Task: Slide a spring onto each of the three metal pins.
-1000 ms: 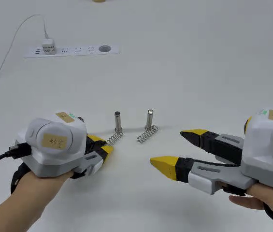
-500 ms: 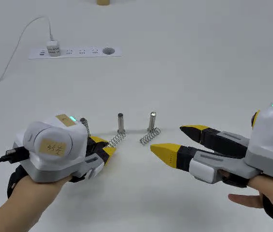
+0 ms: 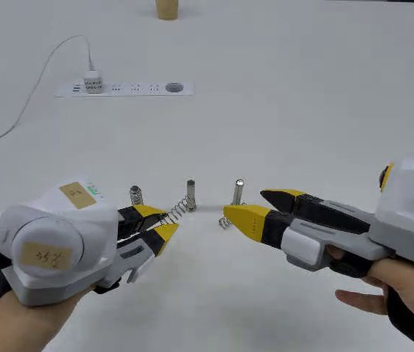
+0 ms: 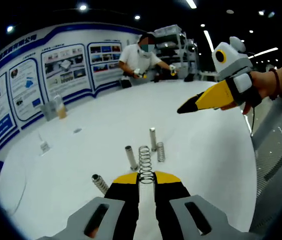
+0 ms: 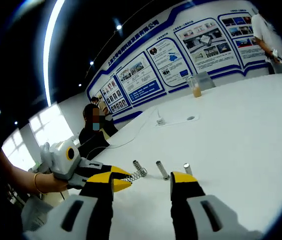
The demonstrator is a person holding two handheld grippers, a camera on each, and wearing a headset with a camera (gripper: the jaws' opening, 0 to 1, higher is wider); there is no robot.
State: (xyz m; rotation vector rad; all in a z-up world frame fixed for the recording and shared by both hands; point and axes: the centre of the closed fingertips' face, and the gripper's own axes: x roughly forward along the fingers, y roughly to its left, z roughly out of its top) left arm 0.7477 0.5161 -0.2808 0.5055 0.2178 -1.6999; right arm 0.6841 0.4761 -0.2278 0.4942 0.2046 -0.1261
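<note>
Steel pins in row on table (image 3: 302,110). Left pin (image 3: 135,195) already wears spring. Left tool (image 3: 168,220) clamped on second spring (image 3: 179,211) by one end, leaving free end clear, near middle pin (image 3: 190,194), for threading. Third spring (image 4: 160,151) lies beside right pin (image 3: 238,191). Right tool (image 3: 243,204) agape close by, probably for pickup.

White power strip (image 3: 122,89) laid flat on white tabletop (image 3: 316,117), far side. White adapter (image 3: 93,76) plugged in near its left end in head view, white cable (image 3: 27,106) trailed off leftward. Tan cup (image 3: 166,9) stood beyond strip. Blue-framed wall posters (image 4: 56,70) mounted behind. Person in white shirt (image 4: 140,54) seen at far table end; second person (image 5: 95,131) seen beyond table edge.
</note>
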